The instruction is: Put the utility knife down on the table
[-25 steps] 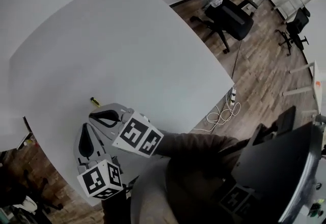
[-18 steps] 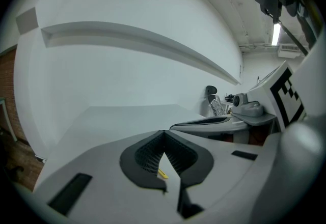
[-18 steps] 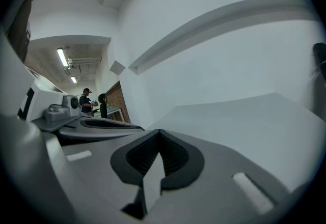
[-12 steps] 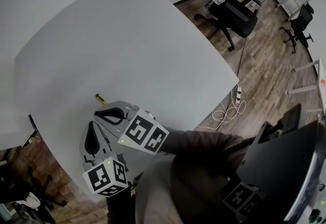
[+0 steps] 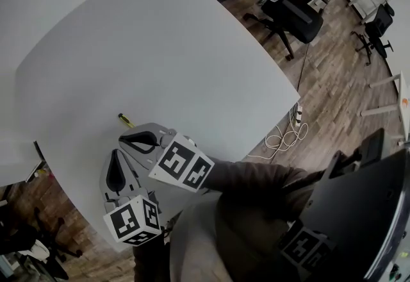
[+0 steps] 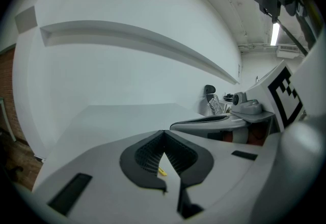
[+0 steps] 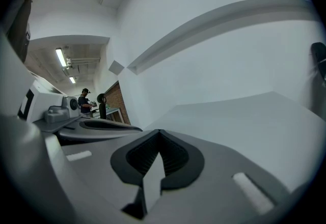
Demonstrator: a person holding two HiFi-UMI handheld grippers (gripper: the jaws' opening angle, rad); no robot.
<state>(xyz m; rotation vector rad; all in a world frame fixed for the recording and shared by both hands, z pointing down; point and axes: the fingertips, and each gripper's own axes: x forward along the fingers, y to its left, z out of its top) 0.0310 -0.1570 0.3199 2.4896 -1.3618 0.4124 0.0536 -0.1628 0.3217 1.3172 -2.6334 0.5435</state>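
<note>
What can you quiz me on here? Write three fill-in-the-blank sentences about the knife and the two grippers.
The utility knife lies ____ the white table, touching neither gripper. The jaws of the left gripper are ____. The right gripper, also shut, holds ____.
Missing words: on; shut; nothing.

— Left tool (image 5: 116,156)?
— Held low at the near left, jaws pointing away from the body, left marker cube (image 5: 131,223) at the rear. Pads meeting at the tips, only a narrow wedge of gap behind them, nothing gripped.
— And the right tool (image 5: 125,140)?
— Close beside the left one, slightly farther out, jaws angled leftward across its front. Right marker cube (image 5: 181,164) tilted up toward the head. Tips likewise pressed together, nothing between.
— Arms?
— Right forearm (image 5: 250,178) in a dark sleeve, reaching in from the right. Left arm mostly hidden below the cube.
</note>
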